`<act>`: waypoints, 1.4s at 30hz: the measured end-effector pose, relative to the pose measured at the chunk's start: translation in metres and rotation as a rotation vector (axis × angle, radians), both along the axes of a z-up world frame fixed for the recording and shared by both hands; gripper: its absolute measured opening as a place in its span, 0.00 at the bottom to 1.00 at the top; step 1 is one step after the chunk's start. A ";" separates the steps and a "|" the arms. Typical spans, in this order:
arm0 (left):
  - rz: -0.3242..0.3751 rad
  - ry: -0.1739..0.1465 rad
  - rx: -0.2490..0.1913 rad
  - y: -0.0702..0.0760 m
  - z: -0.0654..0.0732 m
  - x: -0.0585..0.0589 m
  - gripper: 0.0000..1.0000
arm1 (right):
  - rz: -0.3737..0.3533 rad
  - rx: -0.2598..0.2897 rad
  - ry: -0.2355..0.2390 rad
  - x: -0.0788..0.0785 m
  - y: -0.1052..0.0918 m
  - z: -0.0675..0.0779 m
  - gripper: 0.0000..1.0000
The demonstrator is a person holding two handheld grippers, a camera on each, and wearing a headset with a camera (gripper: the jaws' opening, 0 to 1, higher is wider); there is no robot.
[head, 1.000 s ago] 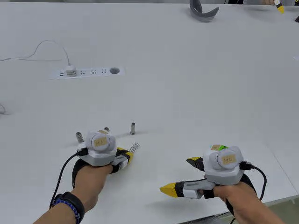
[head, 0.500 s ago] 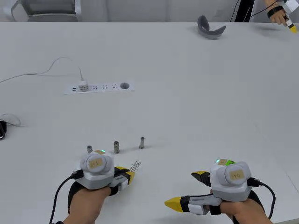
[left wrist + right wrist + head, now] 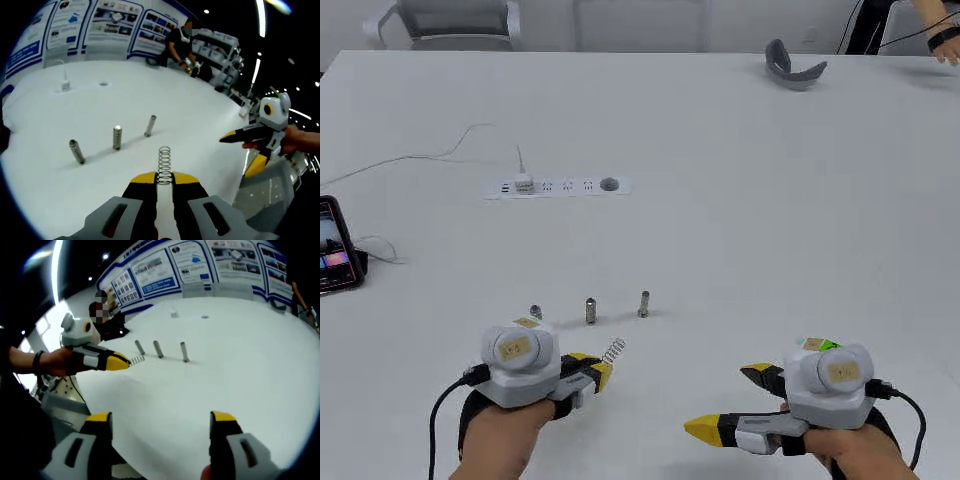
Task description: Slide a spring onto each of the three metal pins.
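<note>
Spring (image 3: pixel 164 159) sat pinched in the jaws of your left gripper (image 3: pixel 159 178), near the front edge of the table (image 3: pixel 740 200), just short of the three pins (image 3: pixel 590 310), the right-hand one bare, your right gripper (image 3: pixel 161 418) held its jaws wide apart, empty.

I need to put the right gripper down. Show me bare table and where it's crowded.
Bare: the white table between the row of three small metal pins and the open right gripper, and beyond the white power strip. Crowded: around the pins, where the left gripper holds a thin wire spring.
</note>
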State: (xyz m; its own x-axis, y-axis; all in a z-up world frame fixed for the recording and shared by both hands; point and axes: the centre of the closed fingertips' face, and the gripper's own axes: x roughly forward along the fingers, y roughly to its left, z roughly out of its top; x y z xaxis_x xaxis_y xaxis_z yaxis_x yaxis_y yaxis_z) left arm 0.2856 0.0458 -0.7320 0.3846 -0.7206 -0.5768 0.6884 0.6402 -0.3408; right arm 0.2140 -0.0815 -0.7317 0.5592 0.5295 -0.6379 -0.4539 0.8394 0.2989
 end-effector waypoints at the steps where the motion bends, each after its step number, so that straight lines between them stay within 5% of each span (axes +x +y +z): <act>1: 0.000 -0.004 -0.001 0.002 0.002 0.000 0.10 | -0.002 0.001 -0.001 0.000 0.000 0.001 0.81; 29: 0.067 -0.060 -0.060 0.045 0.043 -0.011 0.10 | 0.045 0.033 -0.003 0.006 0.029 0.007 0.78; 42: 0.055 -0.081 -0.051 0.060 0.052 -0.031 0.10 | 0.091 0.122 0.007 0.014 0.067 0.014 0.72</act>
